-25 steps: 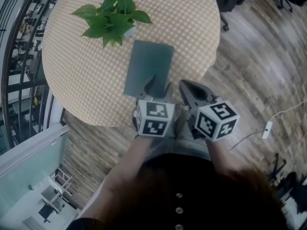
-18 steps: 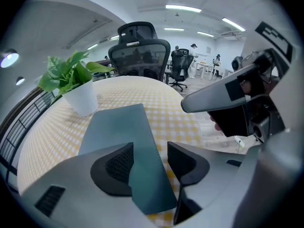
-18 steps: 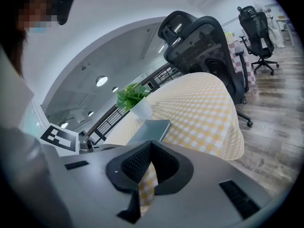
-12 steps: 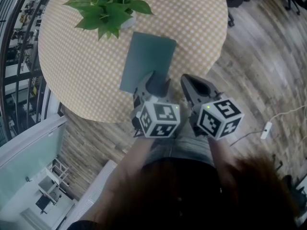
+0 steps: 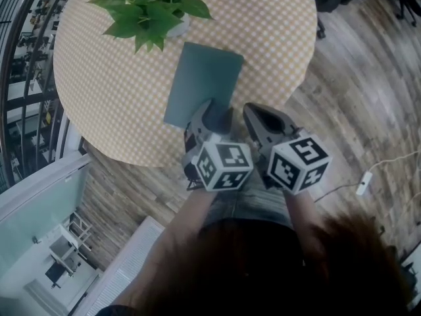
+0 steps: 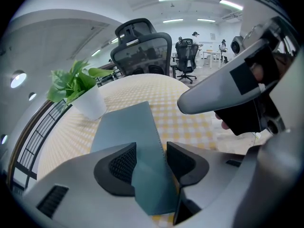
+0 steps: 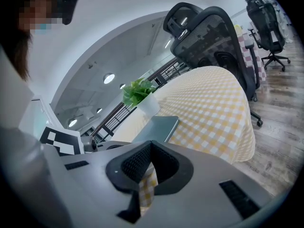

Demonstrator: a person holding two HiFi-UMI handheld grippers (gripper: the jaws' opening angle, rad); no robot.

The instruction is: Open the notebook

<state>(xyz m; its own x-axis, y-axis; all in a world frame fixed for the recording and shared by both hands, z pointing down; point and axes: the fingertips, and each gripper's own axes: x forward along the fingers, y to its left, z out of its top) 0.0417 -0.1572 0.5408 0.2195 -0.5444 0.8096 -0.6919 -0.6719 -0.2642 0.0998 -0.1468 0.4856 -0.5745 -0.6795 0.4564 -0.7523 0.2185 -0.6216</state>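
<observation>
A closed grey-green notebook (image 5: pixel 204 81) lies flat on the round table with the yellow checked cloth (image 5: pixel 118 97), just in front of a potted plant (image 5: pixel 154 8). My left gripper (image 5: pixel 214 112) hangs over the notebook's near edge, pointing steeply down. In the left gripper view its jaws (image 6: pixel 149 161) stand open, with the notebook's (image 6: pixel 133 132) near right part showing between the pads, which do not press on it. To the right, my right gripper (image 5: pixel 255 114) sits at the table's edge beside the notebook (image 7: pixel 159 127). Its jaws (image 7: pixel 151 146) meet at the tips, holding nothing.
The plant's white pot (image 6: pixel 90 103) stands close behind the notebook's far left corner. Office chairs (image 6: pixel 142 51) stand beyond the table. A metal railing (image 5: pixel 26 64) runs along the left. A white power strip (image 5: pixel 362 183) lies on the wooden floor at right.
The left gripper has tipped further down and rolled a little over the notebook's near edge. The right gripper has hardly moved. The notebook stays closed.
</observation>
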